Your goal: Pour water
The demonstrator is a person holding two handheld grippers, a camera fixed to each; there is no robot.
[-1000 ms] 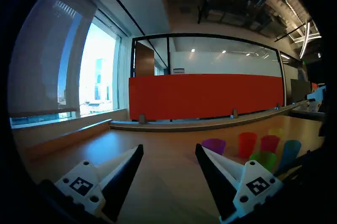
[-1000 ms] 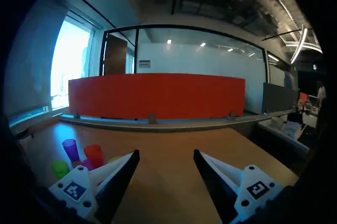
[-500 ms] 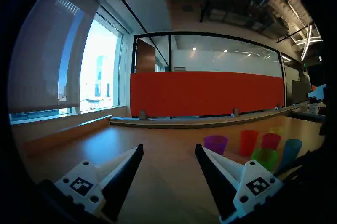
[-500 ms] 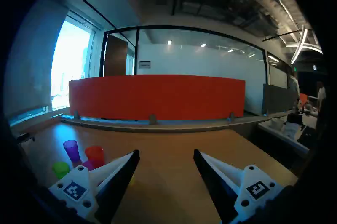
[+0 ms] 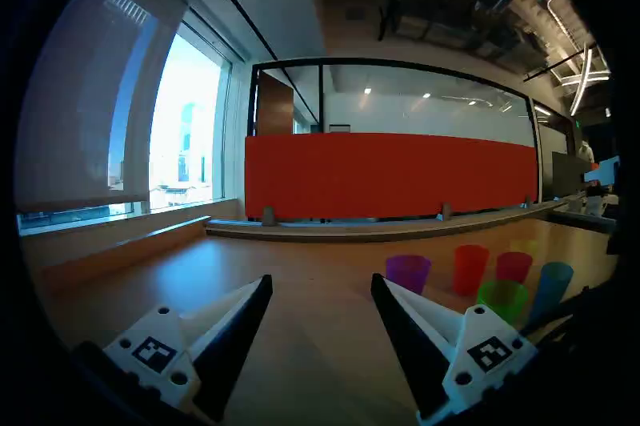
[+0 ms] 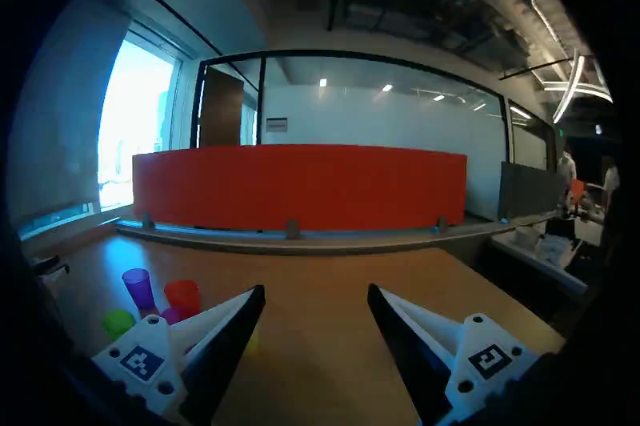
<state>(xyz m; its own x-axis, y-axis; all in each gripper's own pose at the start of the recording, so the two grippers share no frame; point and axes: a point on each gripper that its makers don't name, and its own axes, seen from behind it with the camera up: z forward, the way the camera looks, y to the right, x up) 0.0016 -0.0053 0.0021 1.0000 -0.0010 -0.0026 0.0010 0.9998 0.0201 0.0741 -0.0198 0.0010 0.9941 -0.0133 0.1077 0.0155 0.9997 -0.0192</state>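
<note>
Several coloured plastic cups stand grouped on the wooden table (image 5: 312, 322). In the left gripper view they sit to the right: a purple cup (image 5: 408, 272), an orange-red cup (image 5: 470, 268), a magenta cup (image 5: 513, 267), a green cup (image 5: 502, 300) and a blue cup (image 5: 553, 286). My left gripper (image 5: 320, 298) is open and empty, left of the cups. In the right gripper view the purple cup (image 6: 139, 287), orange-red cup (image 6: 182, 296) and green cup (image 6: 118, 322) lie at the left, partly behind my left finger. My right gripper (image 6: 314, 302) is open with nothing between its fingers.
A red divider panel (image 5: 384, 174) runs along the table's far edge. A window (image 5: 180, 146) and a wooden sill (image 5: 120, 254) line the left side. At the far right are other desks (image 6: 552, 254) and a person (image 6: 566, 174).
Both views have shifted slightly; the cups sit a little differently in each frame. Both grippers remain open and empty.
</note>
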